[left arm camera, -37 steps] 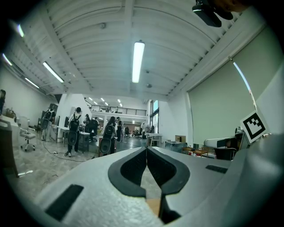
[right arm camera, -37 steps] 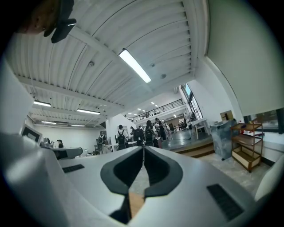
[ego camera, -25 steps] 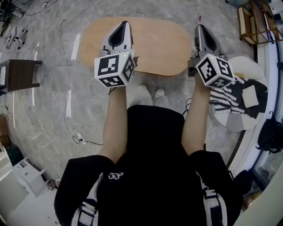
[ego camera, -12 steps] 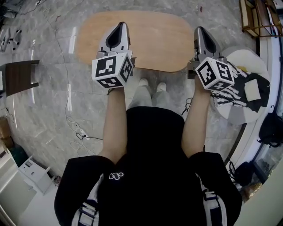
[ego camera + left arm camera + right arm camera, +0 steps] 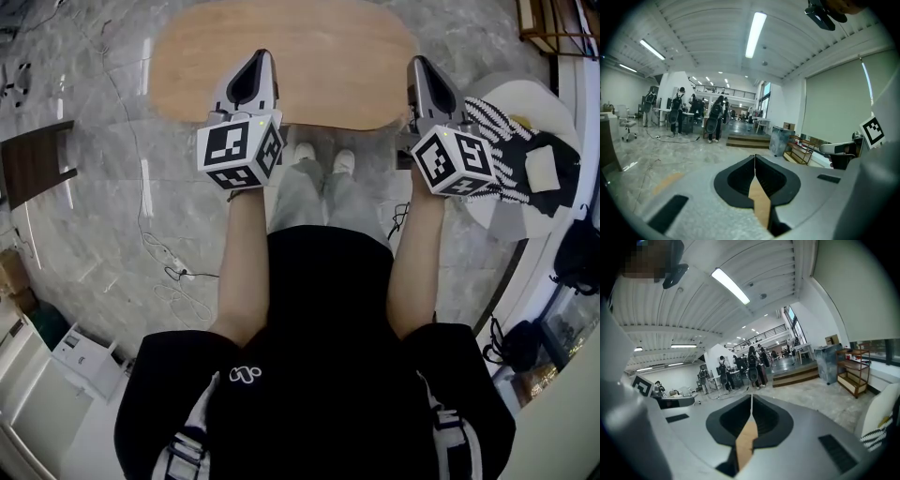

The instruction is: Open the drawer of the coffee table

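Sinking toward the coffee table [image 5: 319, 56] at frame top, left gripper [image 5: 262, 56] and right gripper [image 5: 419, 62] stay pinched shut, empty; drawer approach just beginning.

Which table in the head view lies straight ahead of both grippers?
The light oval wooden table, beyond the left gripper and right gripper; the dark brown table stands far left.
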`<state>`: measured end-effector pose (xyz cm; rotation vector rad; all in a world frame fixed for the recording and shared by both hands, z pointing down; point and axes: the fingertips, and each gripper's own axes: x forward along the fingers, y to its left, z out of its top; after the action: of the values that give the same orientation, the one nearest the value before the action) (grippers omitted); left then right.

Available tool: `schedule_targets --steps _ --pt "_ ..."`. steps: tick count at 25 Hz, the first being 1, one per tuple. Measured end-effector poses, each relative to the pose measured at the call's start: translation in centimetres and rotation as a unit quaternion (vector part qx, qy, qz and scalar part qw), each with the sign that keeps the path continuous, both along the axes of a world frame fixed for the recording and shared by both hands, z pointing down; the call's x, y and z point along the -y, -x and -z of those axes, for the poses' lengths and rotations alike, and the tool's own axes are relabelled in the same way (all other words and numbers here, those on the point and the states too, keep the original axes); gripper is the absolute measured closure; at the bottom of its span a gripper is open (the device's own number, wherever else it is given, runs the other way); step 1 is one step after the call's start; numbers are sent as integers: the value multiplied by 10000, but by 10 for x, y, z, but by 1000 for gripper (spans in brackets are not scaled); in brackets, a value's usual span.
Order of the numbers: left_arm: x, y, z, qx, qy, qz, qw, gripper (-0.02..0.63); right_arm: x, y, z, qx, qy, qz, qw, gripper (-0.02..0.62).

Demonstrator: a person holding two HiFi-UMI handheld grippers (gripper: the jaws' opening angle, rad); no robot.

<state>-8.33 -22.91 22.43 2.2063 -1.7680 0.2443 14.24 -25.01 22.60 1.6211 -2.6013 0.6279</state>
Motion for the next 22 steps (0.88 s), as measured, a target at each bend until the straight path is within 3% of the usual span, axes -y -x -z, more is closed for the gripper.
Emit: schedule_targets --steps 22 --pt "-65 15 -172 35 1560 -179 9876 595 -53 5 -160 -216 1355 229 9903 583"
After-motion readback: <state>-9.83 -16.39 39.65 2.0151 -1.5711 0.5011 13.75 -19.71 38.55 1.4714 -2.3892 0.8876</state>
